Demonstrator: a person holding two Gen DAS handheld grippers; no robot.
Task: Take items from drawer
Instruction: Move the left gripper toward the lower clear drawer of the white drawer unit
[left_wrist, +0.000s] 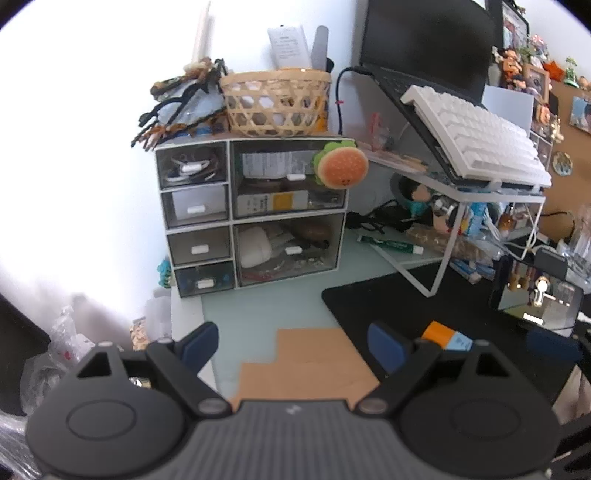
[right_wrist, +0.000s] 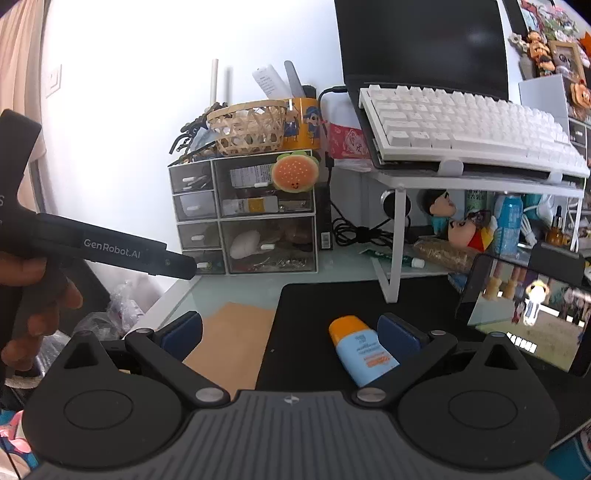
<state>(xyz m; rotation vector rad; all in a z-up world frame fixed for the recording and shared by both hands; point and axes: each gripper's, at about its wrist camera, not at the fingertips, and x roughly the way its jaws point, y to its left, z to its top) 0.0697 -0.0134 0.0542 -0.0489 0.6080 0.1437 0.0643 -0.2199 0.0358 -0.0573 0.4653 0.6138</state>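
Note:
A white mini drawer cabinet (left_wrist: 251, 214) with clear-fronted drawers stands at the back of the desk; all drawers look shut. It also shows in the right wrist view (right_wrist: 245, 214). A burger-shaped plush clip (left_wrist: 340, 163) hangs on its top right corner. My left gripper (left_wrist: 291, 345) is open and empty, well short of the cabinet. My right gripper (right_wrist: 290, 332) is open and empty above the desk. A blue sunscreen tube with an orange cap (right_wrist: 360, 349) lies on the black mat just inside its right finger. The left gripper's body (right_wrist: 110, 247) crosses the right wrist view.
A woven basket (left_wrist: 275, 101) sits on the cabinet. A white stand (right_wrist: 476, 177) carries a laptop and white keyboard (right_wrist: 469, 125). A phone (right_wrist: 524, 310) stands propped at right. A brown paper sheet (left_wrist: 306, 363) and black mat (left_wrist: 424, 314) lie in front. Cables and toys crowd under the stand.

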